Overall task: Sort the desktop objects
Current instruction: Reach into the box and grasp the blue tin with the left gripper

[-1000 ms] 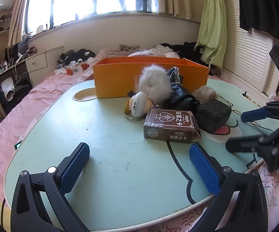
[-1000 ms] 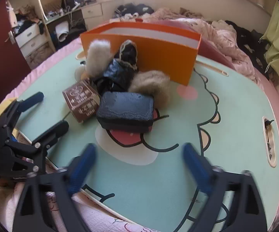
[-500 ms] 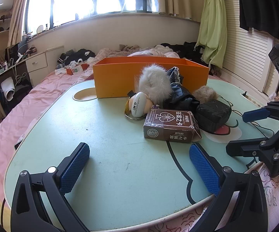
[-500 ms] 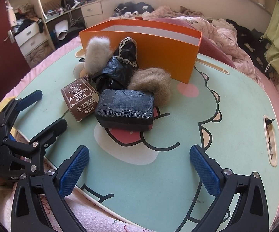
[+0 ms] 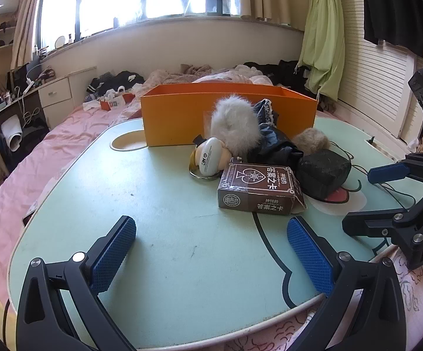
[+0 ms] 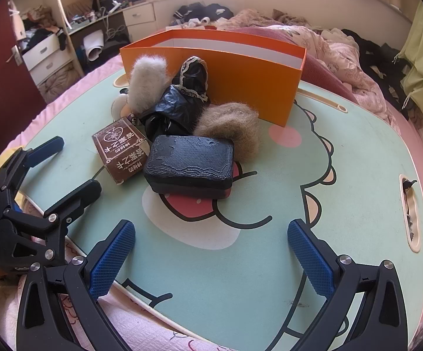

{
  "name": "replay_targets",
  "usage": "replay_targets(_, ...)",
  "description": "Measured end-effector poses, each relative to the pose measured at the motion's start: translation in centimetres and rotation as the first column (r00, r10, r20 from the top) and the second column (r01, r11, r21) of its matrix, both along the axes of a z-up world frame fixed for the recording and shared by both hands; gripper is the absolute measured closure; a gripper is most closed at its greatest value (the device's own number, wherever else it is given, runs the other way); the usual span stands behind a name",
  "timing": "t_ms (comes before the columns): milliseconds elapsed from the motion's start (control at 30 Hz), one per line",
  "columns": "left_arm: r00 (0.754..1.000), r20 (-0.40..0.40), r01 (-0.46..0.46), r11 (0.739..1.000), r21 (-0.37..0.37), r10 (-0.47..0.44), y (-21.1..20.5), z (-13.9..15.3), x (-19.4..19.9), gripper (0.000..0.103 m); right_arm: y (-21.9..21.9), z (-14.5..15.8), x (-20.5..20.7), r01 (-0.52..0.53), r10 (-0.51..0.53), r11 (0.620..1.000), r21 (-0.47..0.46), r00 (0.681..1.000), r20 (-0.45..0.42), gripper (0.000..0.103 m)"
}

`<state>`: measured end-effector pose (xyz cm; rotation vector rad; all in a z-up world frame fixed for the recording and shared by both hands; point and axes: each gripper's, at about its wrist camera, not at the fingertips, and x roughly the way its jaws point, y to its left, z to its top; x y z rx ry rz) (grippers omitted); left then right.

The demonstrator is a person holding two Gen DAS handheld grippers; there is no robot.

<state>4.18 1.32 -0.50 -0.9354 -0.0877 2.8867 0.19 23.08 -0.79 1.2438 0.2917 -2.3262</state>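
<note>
My left hand-held gripper (image 5: 211, 251) hangs over the near edge of the table (image 5: 152, 204), its blue fingers (image 5: 113, 251) spread wide apart with nothing between them. My right hand-held gripper (image 6: 211, 251) sits the same way at its own edge, fingers (image 6: 311, 254) wide apart and empty over the cartoon print on the tabletop. Each one shows in the other's view: the right at the far right edge of the left view (image 5: 387, 199), the left at the far left of the right view (image 6: 47, 175), both with jaws apart.

The things to sort lie heaped in the middle of the table, in front of the orange box (image 5: 176, 117), which stands open-topped at the far side. Nearest my left gripper is a brown card box (image 5: 258, 190), lying flat. A black case (image 6: 189, 163) lies beside it, touching or nearly touching its end. Behind them sit a crumpled black bag (image 6: 170, 111) with lace trim, a white fur puff (image 5: 234, 125) leaning upright, and a tan fur puff (image 6: 231, 125) against the case's far side. A small doll keychain (image 5: 210, 156) lies left of the card box, on a metal ring.

The table rests on a pink bed (image 5: 35, 158).
</note>
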Motion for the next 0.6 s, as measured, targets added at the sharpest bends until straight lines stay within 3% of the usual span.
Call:
replay_targets(100, 1.000, 0.030, -0.001, 1.000, 0.000, 0.001, -0.2, 0.1, -0.2, 0.000, 0.0, 0.0, 0.0, 0.001, -0.001, 1.000, -0.002, 1.000, -0.001, 0.000)
replay_targets(200, 0.997, 0.063, 0.030, 0.997, 0.066, -0.034, -1.1, 1.0, -0.6, 0.000, 0.2, 0.1, 0.0, 0.003, -0.003, 1.000, -0.007, 1.000, -0.001, 0.000)
replay_targets(267, 0.998, 0.054, 0.032, 0.993, 0.110, -0.038, -2.0, 3.1, -1.6, 0.000, 0.1, 0.2, 0.0, 0.003, -0.003, 1.000, -0.006, 1.000, -0.002, 0.000)
replay_targets(433, 0.994, 0.048, 0.087, 0.988, 0.130, -0.094, -2.2, 9.6, -7.1, 0.000, 0.1, 0.2, 0.1, 0.002, -0.002, 1.000, -0.008, 1.000, -0.004, 0.000)
replay_targets(533, 0.964, 0.161, 0.185, 0.967, 0.173, -0.213, -0.7, 11.9, -13.3, 0.009, 0.0, 0.2, 0.0, 0.002, -0.002, 1.000, -0.008, 1.000, -0.005, 0.000)
replay_targets(600, 0.924, 0.265, 0.237, 0.958, 0.163, -0.274, 1.1, 11.9, -17.2, 0.015, 0.0, 0.3, 0.0, 0.002, -0.002, 1.000, -0.010, 1.000, -0.007, 0.000)
